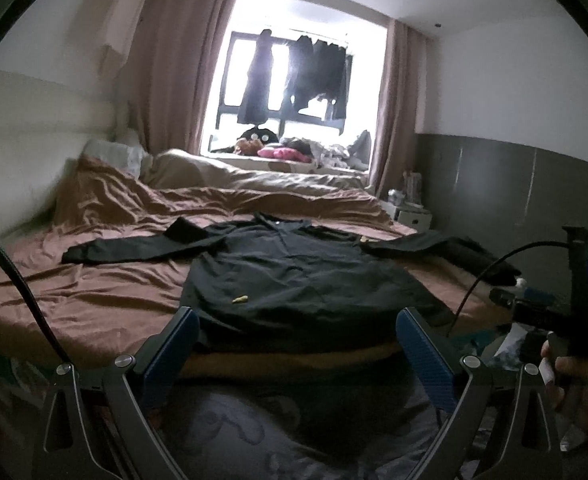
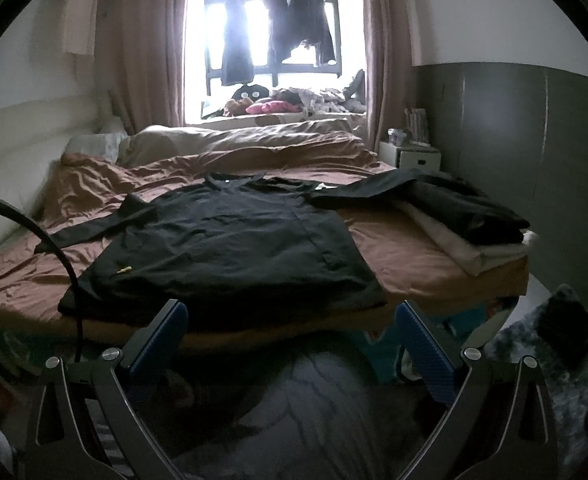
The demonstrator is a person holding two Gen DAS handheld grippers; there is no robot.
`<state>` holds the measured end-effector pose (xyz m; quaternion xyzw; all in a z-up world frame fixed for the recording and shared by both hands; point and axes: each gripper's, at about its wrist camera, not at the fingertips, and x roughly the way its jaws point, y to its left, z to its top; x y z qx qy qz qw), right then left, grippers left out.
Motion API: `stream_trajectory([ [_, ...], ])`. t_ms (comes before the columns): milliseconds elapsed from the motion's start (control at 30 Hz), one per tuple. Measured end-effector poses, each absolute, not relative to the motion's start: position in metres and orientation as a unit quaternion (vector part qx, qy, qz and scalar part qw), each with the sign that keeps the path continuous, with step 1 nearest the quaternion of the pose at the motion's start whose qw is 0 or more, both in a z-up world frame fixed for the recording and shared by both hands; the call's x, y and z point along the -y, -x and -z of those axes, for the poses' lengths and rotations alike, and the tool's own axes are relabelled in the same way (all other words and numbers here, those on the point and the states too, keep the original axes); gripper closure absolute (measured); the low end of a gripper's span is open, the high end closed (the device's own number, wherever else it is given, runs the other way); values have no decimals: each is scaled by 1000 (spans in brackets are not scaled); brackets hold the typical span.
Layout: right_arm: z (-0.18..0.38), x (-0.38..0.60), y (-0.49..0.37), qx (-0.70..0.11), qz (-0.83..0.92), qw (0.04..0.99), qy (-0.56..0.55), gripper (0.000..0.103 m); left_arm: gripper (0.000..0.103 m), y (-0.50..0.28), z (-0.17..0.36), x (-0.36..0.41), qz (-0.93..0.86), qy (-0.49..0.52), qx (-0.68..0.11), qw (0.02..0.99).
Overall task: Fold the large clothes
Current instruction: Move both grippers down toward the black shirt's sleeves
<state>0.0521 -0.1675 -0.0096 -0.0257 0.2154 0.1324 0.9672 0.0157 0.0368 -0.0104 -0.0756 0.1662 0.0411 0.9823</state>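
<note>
A large black long-sleeved shirt (image 1: 294,272) (image 2: 229,240) lies flat on the brown bed sheet (image 1: 93,300) (image 2: 406,252), both sleeves spread out sideways and its hem at the near edge of the bed. A small yellow tag (image 1: 239,300) (image 2: 125,269) sits near the hem. My left gripper (image 1: 300,320) is open, held just short of the hem with nothing between its blue fingers. My right gripper (image 2: 291,312) is open too, off the bed's near edge below the hem's right part. In the left wrist view the right gripper's body (image 1: 566,316) shows at the far right, held by a hand (image 1: 582,384).
Folded dark and light clothes (image 2: 474,216) are stacked on the bed's right corner, under the shirt's right sleeve. A crumpled duvet (image 2: 253,140) and pillows lie further back. A white bedside cabinet (image 2: 410,156) stands by the grey wall. Clothes hang at the window (image 2: 277,28).
</note>
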Motion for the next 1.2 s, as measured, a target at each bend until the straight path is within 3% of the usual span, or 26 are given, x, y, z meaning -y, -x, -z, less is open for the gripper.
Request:
stream_trajectory([
  [633, 2, 100, -168, -236, -200, 950, 35, 0, 4, -93, 28, -115, -100, 106, -235, 961],
  [1200, 6, 29, -272, -248, -282, 923, 85, 0, 5, -176, 40, -239, -163, 155, -270, 936],
])
